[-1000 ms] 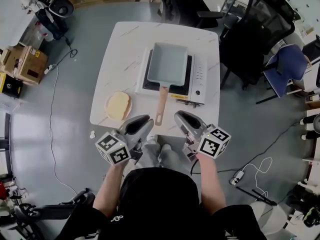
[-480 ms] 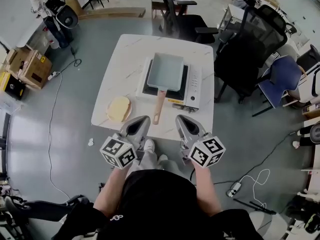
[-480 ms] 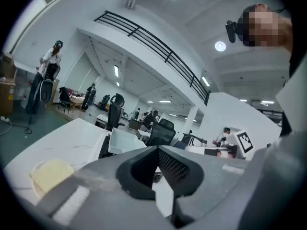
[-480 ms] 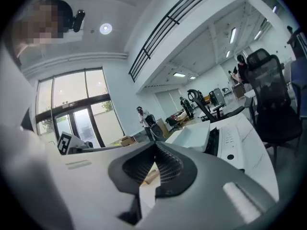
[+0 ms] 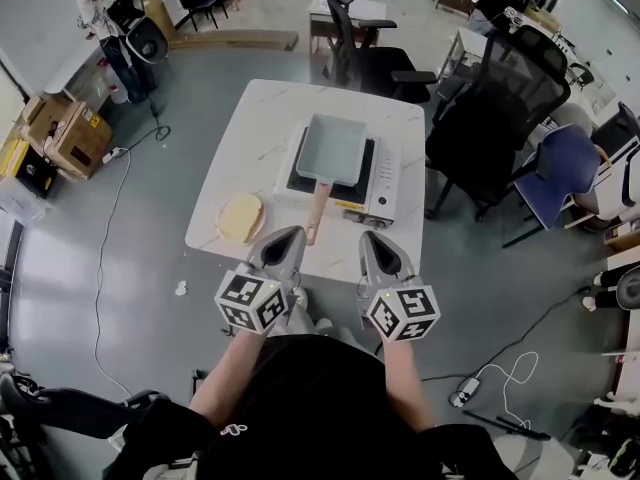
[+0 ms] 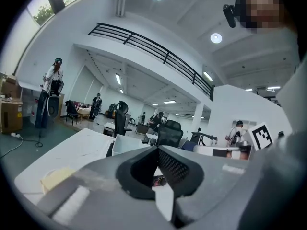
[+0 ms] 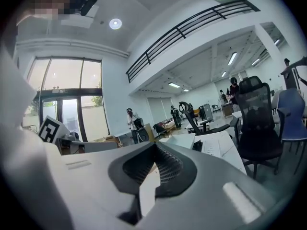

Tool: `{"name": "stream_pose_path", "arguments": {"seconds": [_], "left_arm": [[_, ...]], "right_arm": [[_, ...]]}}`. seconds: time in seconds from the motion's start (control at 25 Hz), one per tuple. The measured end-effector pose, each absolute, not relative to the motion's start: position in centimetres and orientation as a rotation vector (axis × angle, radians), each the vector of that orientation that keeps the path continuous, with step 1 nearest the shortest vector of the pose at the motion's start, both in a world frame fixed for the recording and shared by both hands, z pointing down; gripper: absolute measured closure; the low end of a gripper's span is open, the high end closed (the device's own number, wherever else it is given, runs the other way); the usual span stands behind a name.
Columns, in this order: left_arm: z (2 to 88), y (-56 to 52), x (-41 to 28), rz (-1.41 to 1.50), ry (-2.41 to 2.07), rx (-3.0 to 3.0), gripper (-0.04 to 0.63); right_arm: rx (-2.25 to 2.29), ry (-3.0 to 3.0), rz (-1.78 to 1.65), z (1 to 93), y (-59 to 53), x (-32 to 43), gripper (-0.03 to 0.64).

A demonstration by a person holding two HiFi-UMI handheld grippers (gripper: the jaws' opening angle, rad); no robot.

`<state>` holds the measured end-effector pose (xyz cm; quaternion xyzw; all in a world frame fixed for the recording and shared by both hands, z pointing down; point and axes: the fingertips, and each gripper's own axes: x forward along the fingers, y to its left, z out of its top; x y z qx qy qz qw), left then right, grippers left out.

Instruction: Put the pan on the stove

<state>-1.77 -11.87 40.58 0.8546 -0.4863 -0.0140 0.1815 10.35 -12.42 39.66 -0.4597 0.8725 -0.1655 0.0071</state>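
Grippers sit side by side at the table's near edge. On the left gripper (image 5: 288,236) the jaws are clenched together with nothing between them. The right gripper (image 5: 373,240) has its jaws closed too, also empty. A flat yellow slice (image 5: 240,217) lies on the near-left part of the white table (image 5: 250,133). The wooden handle (image 5: 317,211) points toward the person, and its end shows between the two gripper tips. The grey rectangular pan (image 5: 333,149) sits on the stove (image 5: 388,173) at mid-table. A black office chair (image 5: 490,98) stands beyond the table's right side.
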Motion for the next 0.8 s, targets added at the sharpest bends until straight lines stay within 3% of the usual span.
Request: {"name": "stream_pose_path", "arguments": {"seconds": [0.8], "left_arm": [[40.35,-12.55,-2.07,-0.079,-1.401,2.395,0.594]], "right_arm": [[-1.434,2.767,-0.402,38.96,-13.11,10.82,0.629]]}}
